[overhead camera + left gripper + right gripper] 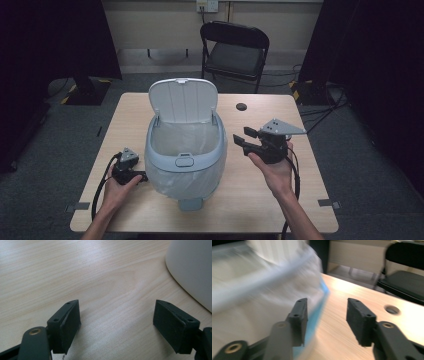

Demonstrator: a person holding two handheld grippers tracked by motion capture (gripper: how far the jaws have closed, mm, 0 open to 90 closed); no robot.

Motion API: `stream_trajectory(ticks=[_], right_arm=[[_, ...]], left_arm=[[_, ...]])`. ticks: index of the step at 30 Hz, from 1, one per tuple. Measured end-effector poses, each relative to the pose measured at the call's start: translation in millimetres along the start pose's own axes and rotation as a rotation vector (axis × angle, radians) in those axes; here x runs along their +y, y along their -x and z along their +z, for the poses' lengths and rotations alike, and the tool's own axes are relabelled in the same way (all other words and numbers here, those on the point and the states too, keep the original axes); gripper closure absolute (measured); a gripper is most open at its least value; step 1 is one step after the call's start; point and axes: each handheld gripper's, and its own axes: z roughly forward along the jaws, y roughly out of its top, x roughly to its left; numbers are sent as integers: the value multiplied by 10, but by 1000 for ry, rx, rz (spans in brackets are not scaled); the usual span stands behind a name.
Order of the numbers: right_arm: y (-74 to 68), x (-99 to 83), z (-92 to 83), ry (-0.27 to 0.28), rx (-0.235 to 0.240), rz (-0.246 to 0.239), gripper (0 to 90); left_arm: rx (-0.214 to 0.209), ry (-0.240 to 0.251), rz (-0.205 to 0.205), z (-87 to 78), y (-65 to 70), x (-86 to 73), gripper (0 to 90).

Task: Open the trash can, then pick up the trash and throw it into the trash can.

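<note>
High view is showing the left gripper [142,176] sitting low on the wooden table [260,200], its jaws standing wide apart with nothing between them, just beside the base of the pedal bin [184,150]. The bin is standing mid-table, lid [183,100] raised, a white liner [182,141] inside. The right gripper [242,141] is hovering near the bin's right rim, jaws parted about halfway and holding nothing.
</note>
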Motion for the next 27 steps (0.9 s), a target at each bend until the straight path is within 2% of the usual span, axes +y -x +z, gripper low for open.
stream_trajectory(ticks=[2,4,6,8,10,11,12,13,15,18,20,23,27], right_arm=[[81,-162,38,-12,-27,38,435],[142,-359,73,-59,-35,79,375],[162,-430,77,-71,-28,96,371],[214,-639,89,-104,-46,133,336],[232,-710,94,-121,-58,137,324],[248,-778,100,-149,-67,137,310],[273,-848,100,-169,-65,146,303],[315,-991,78,-200,-76,161,291],[380,-1126,33,-221,-103,174,277],[512,-1259,-29,-274,-116,210,224],[577,-1335,-84,-298,-150,206,228],[662,-1402,-129,-305,-178,217,224],[896,-1475,-106,-305,-232,222,199]], left_arm=[[0,0,-1,0,0,0,214],[-1,0,-1,0,0,0,214],[0,0,-1,0,0,0,214],[0,0,-1,0,0,0,214],[0,0,-1,0,0,0,214],[1,0,-1,0,1,-1,214],[2,0,-2,-1,2,-1,213],[2,1,-3,-1,2,-1,213],[2,0,-3,-1,2,-1,213],[1,0,-3,-1,2,-1,213],[0,1,-3,0,1,-2,213],[-1,0,-3,0,-1,-1,213],[-1,1,-3,0,0,-2,213]])
